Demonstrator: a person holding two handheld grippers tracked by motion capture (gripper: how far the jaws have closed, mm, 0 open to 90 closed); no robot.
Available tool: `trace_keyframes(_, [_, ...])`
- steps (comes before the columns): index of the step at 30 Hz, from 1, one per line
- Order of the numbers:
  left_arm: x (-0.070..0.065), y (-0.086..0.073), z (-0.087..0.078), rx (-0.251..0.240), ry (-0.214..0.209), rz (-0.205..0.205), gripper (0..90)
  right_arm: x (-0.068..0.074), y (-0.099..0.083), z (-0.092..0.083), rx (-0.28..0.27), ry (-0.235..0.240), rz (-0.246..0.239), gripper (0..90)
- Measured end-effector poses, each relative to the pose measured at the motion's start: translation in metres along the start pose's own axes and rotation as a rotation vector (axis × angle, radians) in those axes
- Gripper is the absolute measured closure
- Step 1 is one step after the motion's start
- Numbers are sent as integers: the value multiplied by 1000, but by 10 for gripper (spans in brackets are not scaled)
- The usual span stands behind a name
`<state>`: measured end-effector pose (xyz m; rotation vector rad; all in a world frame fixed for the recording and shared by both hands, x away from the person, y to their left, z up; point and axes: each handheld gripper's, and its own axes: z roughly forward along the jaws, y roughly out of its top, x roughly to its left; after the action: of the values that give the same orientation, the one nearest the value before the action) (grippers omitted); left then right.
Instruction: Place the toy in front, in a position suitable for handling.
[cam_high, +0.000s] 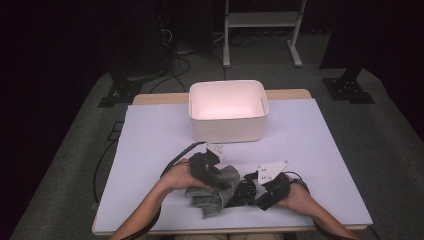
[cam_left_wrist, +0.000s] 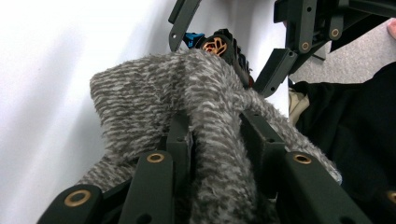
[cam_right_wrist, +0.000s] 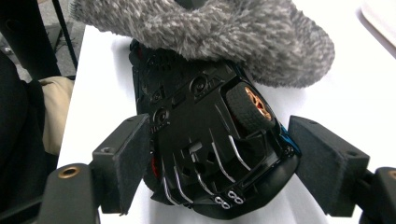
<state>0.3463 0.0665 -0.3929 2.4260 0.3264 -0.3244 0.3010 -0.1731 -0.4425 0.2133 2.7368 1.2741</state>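
Left gripper down on grey fuzzy sock, near front edge of white table. In left gripper view, a fold of sock rises between the two black jaws; pads appear to press it from both sides, so judged a pinch on the fabric. Probably holding the sock mouth steady so the car can go in or come out; direction cannot be told.

Centre: black toy car lying wheels-up, one end tucked under the sock edge. In right gripper view, underside of car with orange-hubbed wheel and chrome exhaust tips; sock draped over far end.

Right gripper straddling the car, jaws released: left pad at or just beside the car's flank, right pad clearly apart. Likely set for a grasp across the body.

Surroundings: white bin farther back on table, well apart. Sock overlapping car is the main obstruction; fabric could snag on a wheel.
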Motion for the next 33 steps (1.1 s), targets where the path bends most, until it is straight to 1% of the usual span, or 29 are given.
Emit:
trace_keyframes(2, [1,0,2,8,0,-17,607,2,0,0,-3,-8,-8,222])
trace_keyframes(3, [2,0,5,22,4,-21,574,2,0,-1,-5,-10,-11,222])
trace_keyframes(4, [2,-1,8,30,5,-35,513,3,0,-1,-5,-14,-19,223])
trace_keyframes(5, [4,-2,12,44,-10,-51,481,3,0,-1,-5,-17,-24,223])
trace_keyframes(6, [4,-2,14,49,-17,-51,476,4,0,-2,-4,-19,-27,225])
trace_keyframes(7, [3,-2,16,43,-24,-47,482,5,0,-2,-4,-19,-27,226])
trace_keyframes(8, [3,-2,16,44,-23,-34,499,5,0,-2,-4,-21,-36,227])
trace_keyframes(9, [3,-2,15,49,-31,-31,510,5,0,-3,-4,-23,-38,230])
trace_keyframes(10, [1,-3,15,45,-32,-23,529,5,0,-3,-7,-20,-40,248])
trace_keyframes(11, [-1,-2,15,48,-29,12,547,4,0,-5,-12,-15,-23,291])
trace_keyframes(12, [-4,-1,15,47,-16,39,563,-1,0,-9,-28,21,15,330])
trace_keyframes(13, [-6,0,14,57,-8,56,568,-6,1,-12,-36,59,51,335])
trace_keyframes(14, [-10,1,14,65,2,75,570,-10,1,-12,-36,80,73,303])
trace_keyframes(15, [-12,1,14,71,9,96,575,-14,1,-10,-8,95,99,275])
trace_keyframes(16, [-14,1,13,76,19,115,578,-16,1,-8,18,105,106,257])
trace_keyframes(17, [-16,2,14,74,28,122,578,-18,1,-6,22,123,118,258])
trace_keyframes(18, [-19,2,13,82,37,149,579,-19,1,-4,23,136,130,262])
trace_keyframes(19, [-22,2,13,82,47,178,582,-19,2,0,29,163,140,265])
trace_keyframes(20, [-24,2,13,85,54,188,583,-20,2,3,36,189,153,290])
trace_keyframes(21, [-25,3,13,87,60,196,584,-21,1,7,43,228,161,346])
trace_keyframes(22, [-27,3,13,91,67,205,587,-21,1,10,46,263,165,423])
trace_keyframes(23, [-28,3,13,92,61,213,594,-19,1,14,53,313,159,486])
trace_keyframes(24, [-31,4,12,97,60,232,600,-18,1,15,47,313,153,516])
trace_keyframes(25, [-33,5,12,104,70,242,603,-18,2,14,36,336,152,549])
trace_keyframes(26, [-35,6,12,112,95,257,604,-18,2,14,29,334,140,551])
trace_keyframes(28, [-37,9,10,121,126,275,607,-15,3,11,16,280,99,557])
trace_keyframes(29, [-37,10,9,119,150,283,609,-15,4,10,13,255,83,560])
trace_keyframes(31, [-34,12,5,117,176,286,609,-16,7,8,1,195,45,562])
trace_keyframes(33, [-31,13,1,114,204,284,602,-19,9,6,-8,151,35,565])
